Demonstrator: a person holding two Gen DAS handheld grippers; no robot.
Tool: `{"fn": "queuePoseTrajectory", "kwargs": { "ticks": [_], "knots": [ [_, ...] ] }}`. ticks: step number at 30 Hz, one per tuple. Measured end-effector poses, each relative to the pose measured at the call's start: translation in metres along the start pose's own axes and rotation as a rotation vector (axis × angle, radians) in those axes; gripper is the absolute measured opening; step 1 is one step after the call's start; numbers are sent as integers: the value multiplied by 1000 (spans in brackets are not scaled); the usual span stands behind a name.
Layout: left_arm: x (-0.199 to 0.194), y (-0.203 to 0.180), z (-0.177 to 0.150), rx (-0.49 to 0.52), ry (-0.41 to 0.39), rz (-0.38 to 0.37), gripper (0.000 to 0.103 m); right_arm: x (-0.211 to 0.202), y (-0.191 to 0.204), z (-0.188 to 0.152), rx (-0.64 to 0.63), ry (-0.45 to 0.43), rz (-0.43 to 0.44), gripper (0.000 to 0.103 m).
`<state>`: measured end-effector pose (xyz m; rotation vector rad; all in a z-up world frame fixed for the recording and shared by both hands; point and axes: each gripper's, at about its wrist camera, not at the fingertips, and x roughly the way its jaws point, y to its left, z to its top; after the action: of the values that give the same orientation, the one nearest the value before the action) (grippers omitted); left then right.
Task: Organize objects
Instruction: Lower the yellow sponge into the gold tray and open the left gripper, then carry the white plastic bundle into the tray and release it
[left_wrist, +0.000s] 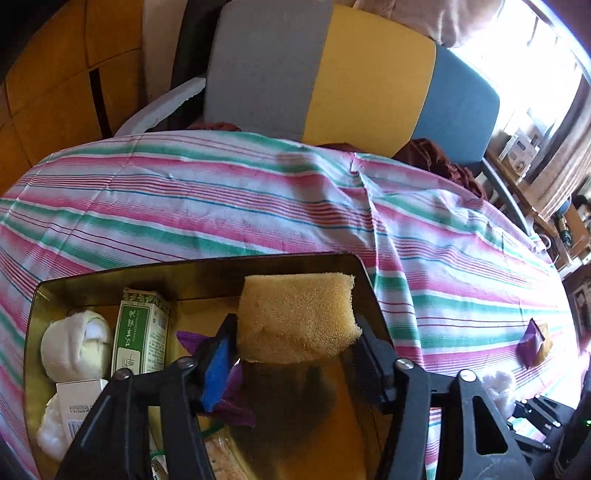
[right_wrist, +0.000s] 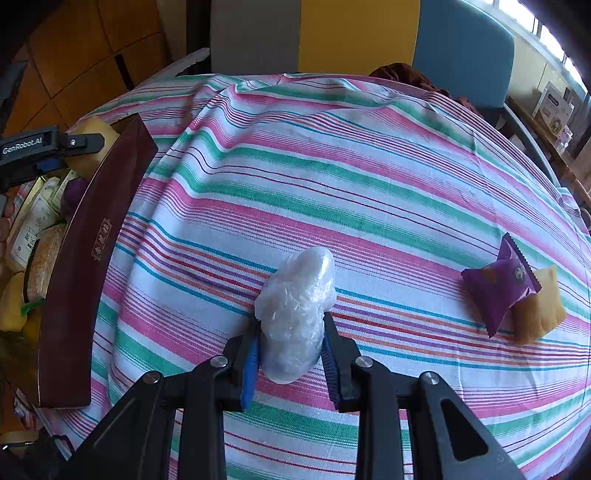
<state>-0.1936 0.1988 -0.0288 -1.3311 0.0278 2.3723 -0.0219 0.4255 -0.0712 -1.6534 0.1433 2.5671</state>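
Left claw (left_wrist: 295, 354) grips a sponge (left_wrist: 297, 314) over the box (left_wrist: 110, 275); right claw (right_wrist: 291, 350) clamps a plastic bundle (right_wrist: 295, 310), its long axis pointing away, slightly rightward.

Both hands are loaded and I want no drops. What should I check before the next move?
1. Left gripper clamps the sponge: ok.
2. Sponge is above the open box: ok.
3. Bare box floor under the sponge: ok.
4. Right gripper grips the plastic bag: ok.
5. Bag lifted off the cloth: cannot tell.
6. Purple packet and second sponge packed: not ok, both on the cloth.
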Motion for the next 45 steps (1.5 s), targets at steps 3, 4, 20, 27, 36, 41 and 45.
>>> {"fn": "queuePoseTrajectory", "kwargs": {
  "ticks": [3,4,20,27,36,41,45],
  "knots": [
    [-10,-1,0,10,-41,-13,73,0,0,0,1,-1,0,29],
    [-12,-1,0,13,-50,-10,76,0,-1,0,-2,-2,1,29],
    [-114,0,-64,104,-242,104,78,1,4,0,-45,-14,-25,29],
    [-143,6,-94,122,-279,126,78,1,5,-2,-50,-28,-33,29],
    [-155,20,-113,104,-275,141,78,0,7,-5,-68,-48,-38,29],
    [-156,26,-120,93,-272,148,78,0,7,-5,-67,-54,-42,29],
    [-158,30,-122,87,-273,151,78,0,8,-5,-66,-57,-48,29]
  ]
}}
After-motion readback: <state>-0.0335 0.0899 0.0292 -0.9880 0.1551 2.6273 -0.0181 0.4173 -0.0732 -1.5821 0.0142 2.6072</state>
